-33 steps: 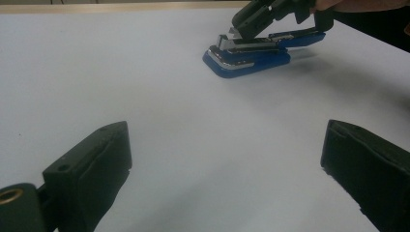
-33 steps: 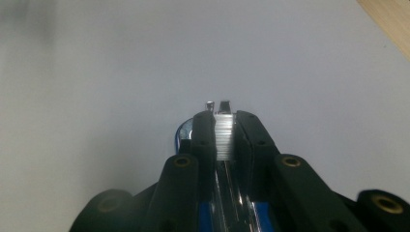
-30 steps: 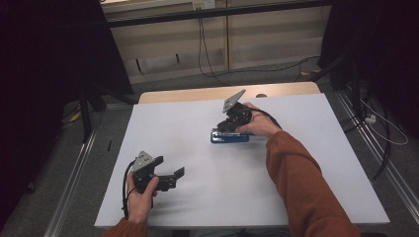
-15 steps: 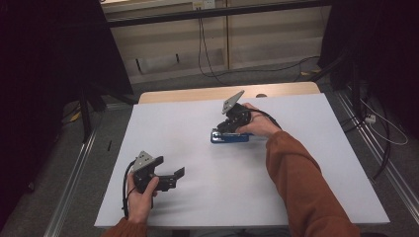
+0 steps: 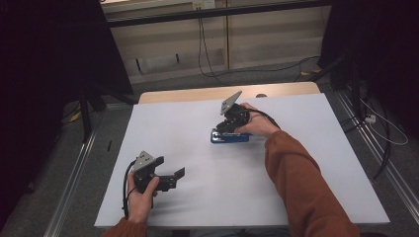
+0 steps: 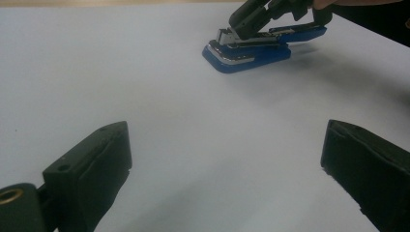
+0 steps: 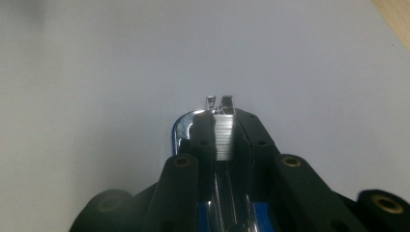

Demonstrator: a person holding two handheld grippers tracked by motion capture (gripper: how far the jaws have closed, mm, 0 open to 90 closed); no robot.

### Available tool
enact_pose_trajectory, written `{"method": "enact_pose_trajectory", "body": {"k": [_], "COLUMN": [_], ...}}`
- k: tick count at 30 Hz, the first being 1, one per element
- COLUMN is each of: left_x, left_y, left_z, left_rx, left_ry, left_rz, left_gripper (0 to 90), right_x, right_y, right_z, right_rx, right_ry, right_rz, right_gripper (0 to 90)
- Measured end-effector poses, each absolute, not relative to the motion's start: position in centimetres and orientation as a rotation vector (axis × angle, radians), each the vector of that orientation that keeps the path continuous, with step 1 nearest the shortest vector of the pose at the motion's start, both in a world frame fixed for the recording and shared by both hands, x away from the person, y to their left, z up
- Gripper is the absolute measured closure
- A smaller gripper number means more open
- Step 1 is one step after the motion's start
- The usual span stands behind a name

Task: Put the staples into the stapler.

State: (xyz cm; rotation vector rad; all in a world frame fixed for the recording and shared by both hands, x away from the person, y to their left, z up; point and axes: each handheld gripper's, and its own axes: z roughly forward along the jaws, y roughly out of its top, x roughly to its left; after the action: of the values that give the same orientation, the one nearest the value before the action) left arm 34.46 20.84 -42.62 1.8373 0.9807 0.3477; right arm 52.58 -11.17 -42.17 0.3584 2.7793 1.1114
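High view: stapler (image 5: 230, 137) lies on the white table (image 5: 197, 123), nearer the far edge, a bit right of center, long axis running along that edge. Right gripper (image 5: 228, 127) comes down on it from above, jaws pinched narrow on the stapler's metal staple track; right gripper view shows the two black fingers either side of the silver strip (image 7: 224, 137), w/ chrome nose and blue base just beyond. Nothing has changed over the last sec: stapler same spot, both hands where they were, grip width the same. Judgement: a settled hold, not a reach; the work on the stapler's inner rail (prob loading or seating staples, or closing it) is paused mid-step, no progress either way. Left gripper (image 5: 170, 177) sits near the near-left corner, well apart from the stapler, jaws wide open on nothing; left gripper view has its pads low at both sides and the stapler (image 6: 251, 48) far off w/ its top lifted a little. Materials: stapler body is glossy blue plastic, wedge-shaped, w/ chrome trim and a ribbed bright metal strip inside; jaws matte black w/ brass inserts; table surface smooth, matte, plain white, w/ a wood strip at the far edge.
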Motion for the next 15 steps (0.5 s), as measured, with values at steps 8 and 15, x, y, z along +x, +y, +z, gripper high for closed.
{"method": "enact_pose_trajectory", "body": {"k": [8,15], "left_x": [34.46,34.46], "left_y": [20.8,20.71], "left_z": [-42.65,-42.69], "left_rx": [1.832,1.833], "left_ry": [0.982,0.983], "left_rz": [0.342,0.339], "left_gripper": [4.1,4.2], "right_x": [52.66,52.74], "right_y": [-10.83,-10.7], "right_z": [-42.08,-42.16], "right_rx": [0.354,0.361], "right_ry": [2.786,2.782], "right_rz": [1.101,1.11], "right_gripper": [78.9,78.4]}}
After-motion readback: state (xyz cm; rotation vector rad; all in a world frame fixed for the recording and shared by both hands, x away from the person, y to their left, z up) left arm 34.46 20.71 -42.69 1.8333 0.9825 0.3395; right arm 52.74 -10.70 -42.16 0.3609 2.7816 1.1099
